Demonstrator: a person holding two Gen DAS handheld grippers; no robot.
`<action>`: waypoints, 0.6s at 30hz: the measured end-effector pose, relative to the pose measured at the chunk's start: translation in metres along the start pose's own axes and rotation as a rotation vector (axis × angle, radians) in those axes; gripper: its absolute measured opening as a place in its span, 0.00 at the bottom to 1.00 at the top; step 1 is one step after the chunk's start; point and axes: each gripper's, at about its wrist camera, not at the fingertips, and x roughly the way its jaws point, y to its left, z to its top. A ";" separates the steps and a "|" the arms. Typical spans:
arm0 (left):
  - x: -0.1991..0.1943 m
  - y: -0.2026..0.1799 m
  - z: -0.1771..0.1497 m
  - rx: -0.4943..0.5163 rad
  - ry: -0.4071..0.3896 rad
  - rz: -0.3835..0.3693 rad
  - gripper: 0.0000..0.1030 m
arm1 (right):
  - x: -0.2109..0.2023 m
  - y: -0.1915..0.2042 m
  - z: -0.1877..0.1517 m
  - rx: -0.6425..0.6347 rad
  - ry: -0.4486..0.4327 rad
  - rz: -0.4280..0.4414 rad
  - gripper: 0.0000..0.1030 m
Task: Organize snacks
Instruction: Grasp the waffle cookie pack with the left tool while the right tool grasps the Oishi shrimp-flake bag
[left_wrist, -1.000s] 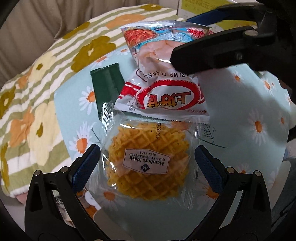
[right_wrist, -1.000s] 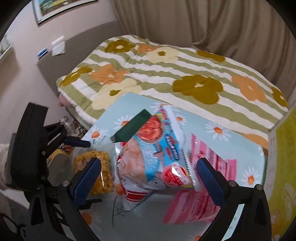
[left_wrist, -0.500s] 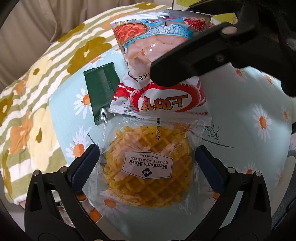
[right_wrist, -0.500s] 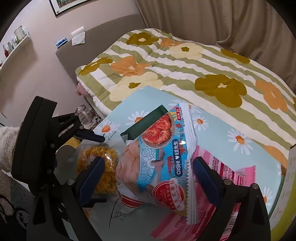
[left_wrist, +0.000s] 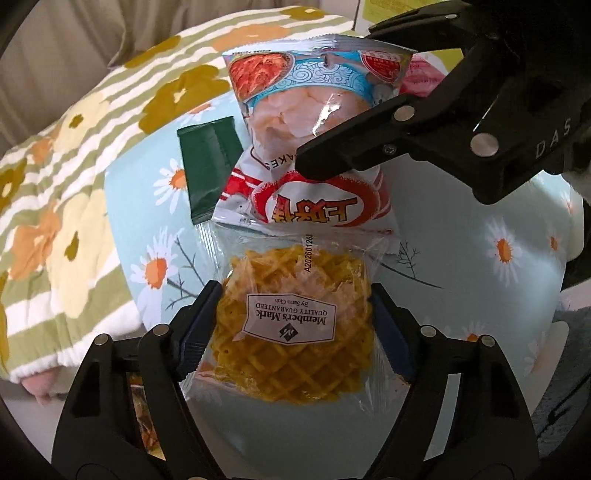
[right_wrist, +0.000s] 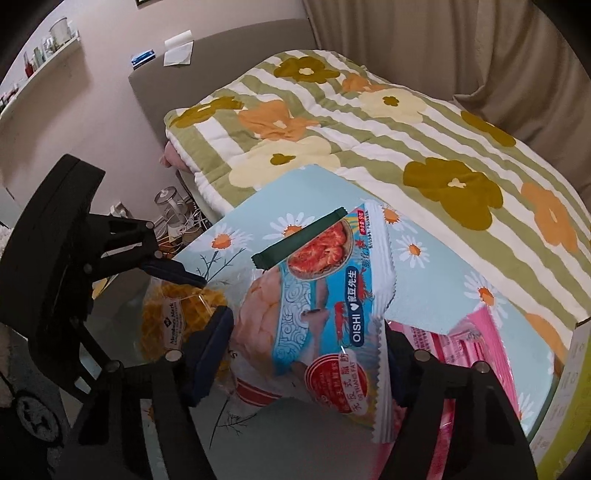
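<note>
Both hand-held grippers are closing: left (left_wrist: 291, 325) onto the waffle pack (left_wrist: 295, 328), right (right_wrist: 306, 354) onto the shrimp-chip bag (right_wrist: 317, 325), lower frame; a second ago both gaped, so pickups look imminent.

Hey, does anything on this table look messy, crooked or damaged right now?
The snacks sit in an overlapping heap: the shrimp bag lies on the red-and-white bag, whose edge covers the waffle pack and the green packet. No tears or spills show. Both grippers' jaws are closing, left on the waffle pack, right on the shrimp bag.

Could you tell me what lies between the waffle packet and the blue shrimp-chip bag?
A red-and-white snack bag, overlapped by both the waffle packet and the blue shrimp-chip bag; the left wrist view shows it.
</note>
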 end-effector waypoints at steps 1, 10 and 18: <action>0.000 0.001 -0.001 -0.008 0.005 -0.003 0.74 | -0.001 0.001 0.000 -0.003 -0.001 -0.005 0.62; -0.023 0.000 -0.008 -0.068 -0.025 -0.014 0.73 | -0.021 0.011 0.000 0.011 -0.045 -0.031 0.56; -0.062 -0.005 -0.002 -0.073 -0.094 -0.005 0.73 | -0.066 0.014 0.004 0.074 -0.114 -0.096 0.55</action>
